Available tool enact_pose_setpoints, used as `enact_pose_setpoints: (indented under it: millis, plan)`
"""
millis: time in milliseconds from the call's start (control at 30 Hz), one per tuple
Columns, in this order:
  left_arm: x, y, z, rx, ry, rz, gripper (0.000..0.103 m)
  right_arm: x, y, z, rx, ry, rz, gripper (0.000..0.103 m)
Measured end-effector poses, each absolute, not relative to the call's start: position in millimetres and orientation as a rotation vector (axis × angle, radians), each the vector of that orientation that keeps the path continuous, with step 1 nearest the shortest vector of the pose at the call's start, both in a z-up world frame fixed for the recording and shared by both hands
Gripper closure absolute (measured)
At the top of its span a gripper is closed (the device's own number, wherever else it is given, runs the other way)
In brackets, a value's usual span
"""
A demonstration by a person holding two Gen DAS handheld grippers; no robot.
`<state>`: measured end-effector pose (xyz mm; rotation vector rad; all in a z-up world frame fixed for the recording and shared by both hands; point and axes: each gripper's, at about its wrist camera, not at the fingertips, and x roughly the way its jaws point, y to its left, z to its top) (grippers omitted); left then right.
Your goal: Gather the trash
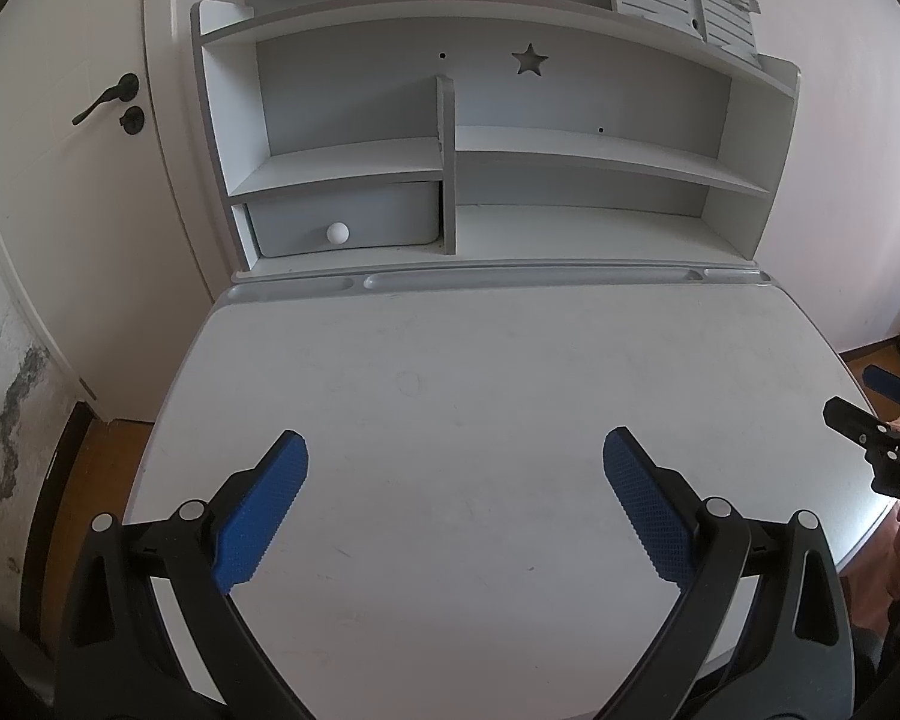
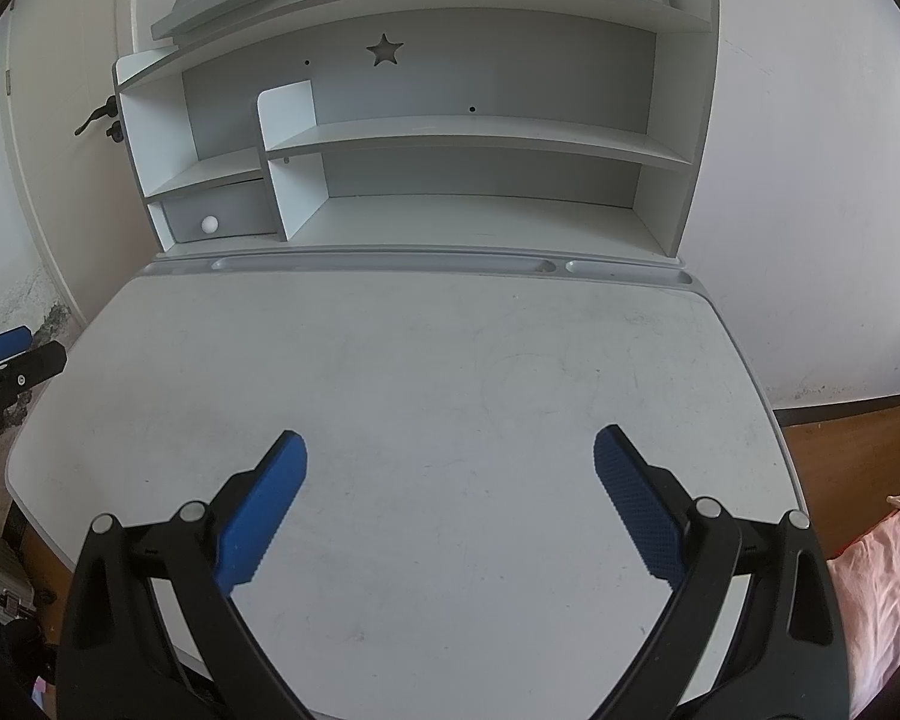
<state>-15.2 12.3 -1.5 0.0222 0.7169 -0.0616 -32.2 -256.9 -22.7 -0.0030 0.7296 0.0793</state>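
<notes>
Above one bare desk (image 1: 450,360), two hand-held grippers (image 1: 455,450) (image 2: 450,450) gape wide, both empty.

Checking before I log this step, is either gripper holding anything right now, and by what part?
Nothing is held. The left gripper and the right gripper both hang open above the desk, with only bare desktop between their fingers.

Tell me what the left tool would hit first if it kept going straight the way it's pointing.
Probably the bare desk top: the open left tool angles down over it, with nothing between. Depth is hard to judge.
</notes>
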Motion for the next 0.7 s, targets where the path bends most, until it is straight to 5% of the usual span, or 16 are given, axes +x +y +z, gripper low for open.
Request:
enact_pose_setpoints:
  millis: [700]
  plan:
    - [-14.4,12.5,-4.6,0.023,0.736,-0.052,0.007,-32.4,-257.9,-22.5,-0.004,0.729,0.081,0.01]
